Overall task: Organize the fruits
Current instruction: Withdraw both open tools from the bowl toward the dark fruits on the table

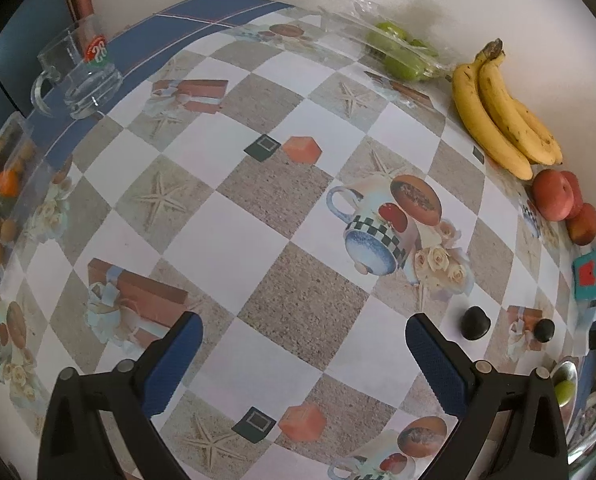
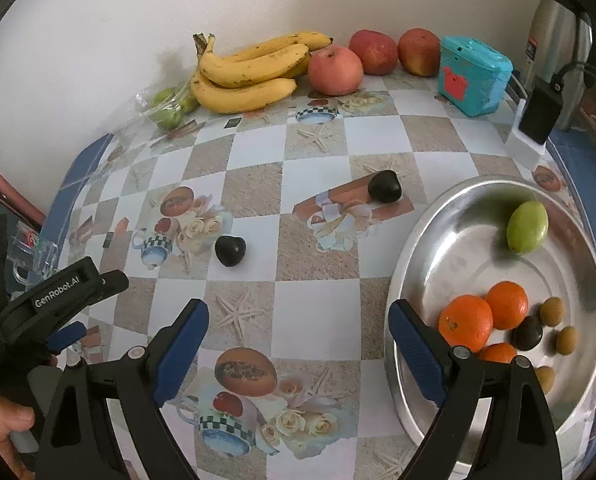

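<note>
Two dark plums lie on the patterned tablecloth: one (image 2: 230, 251) near the middle, one (image 2: 384, 186) farther back; both show in the left wrist view (image 1: 475, 322) (image 1: 544, 330). A steel bowl (image 2: 413, 240) at the right holds oranges (image 2: 465, 322), a green fruit (image 2: 527, 227), a dark plum and small brown fruits. Bananas (image 2: 250, 70), red apples (image 2: 335, 70) and bagged green fruits (image 2: 170, 108) sit along the wall. My right gripper (image 2: 298, 344) is open and empty above the table, left of the bowl. My left gripper (image 1: 303, 364) is open and empty over the tablecloth.
A teal box (image 2: 473, 74) and a black charger on a white block (image 2: 535, 120) stand at the back right. A glass mug (image 1: 84, 76) stands at the far left. A clear container with small fruits (image 1: 2, 200) sits at the left edge.
</note>
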A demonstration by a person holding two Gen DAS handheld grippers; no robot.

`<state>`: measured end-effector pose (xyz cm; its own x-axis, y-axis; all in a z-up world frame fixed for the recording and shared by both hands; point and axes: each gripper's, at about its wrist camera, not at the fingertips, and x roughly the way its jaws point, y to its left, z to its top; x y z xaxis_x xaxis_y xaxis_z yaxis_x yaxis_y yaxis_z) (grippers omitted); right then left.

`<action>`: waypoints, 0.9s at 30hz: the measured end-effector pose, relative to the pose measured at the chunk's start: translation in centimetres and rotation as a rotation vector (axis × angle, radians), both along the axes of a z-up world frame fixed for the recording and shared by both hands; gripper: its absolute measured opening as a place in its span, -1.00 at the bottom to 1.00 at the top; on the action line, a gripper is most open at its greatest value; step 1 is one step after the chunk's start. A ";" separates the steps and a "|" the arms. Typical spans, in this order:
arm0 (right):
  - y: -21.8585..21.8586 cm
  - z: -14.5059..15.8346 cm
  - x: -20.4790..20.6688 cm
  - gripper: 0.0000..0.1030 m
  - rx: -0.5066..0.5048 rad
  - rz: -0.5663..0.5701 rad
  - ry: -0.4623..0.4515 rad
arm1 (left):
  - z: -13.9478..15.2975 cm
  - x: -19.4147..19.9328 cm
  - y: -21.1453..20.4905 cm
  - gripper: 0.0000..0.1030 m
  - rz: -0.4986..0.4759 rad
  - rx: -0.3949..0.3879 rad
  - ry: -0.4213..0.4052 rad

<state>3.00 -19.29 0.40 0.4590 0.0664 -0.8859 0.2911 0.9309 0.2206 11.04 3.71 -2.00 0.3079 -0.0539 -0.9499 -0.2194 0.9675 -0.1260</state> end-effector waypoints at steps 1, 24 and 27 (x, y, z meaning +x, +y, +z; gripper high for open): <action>0.0 -0.1 0.1 0.78 0.002 0.002 0.001 | -0.1 0.0 -0.1 1.00 -0.005 0.005 0.003; -2.6 0.4 1.3 0.78 0.072 -0.048 -0.102 | 1.1 0.8 -3.2 0.99 -0.149 -0.080 -0.095; -3.3 0.3 1.6 0.78 0.074 -0.073 -0.105 | 1.3 1.1 -3.9 0.97 -0.172 -0.074 -0.115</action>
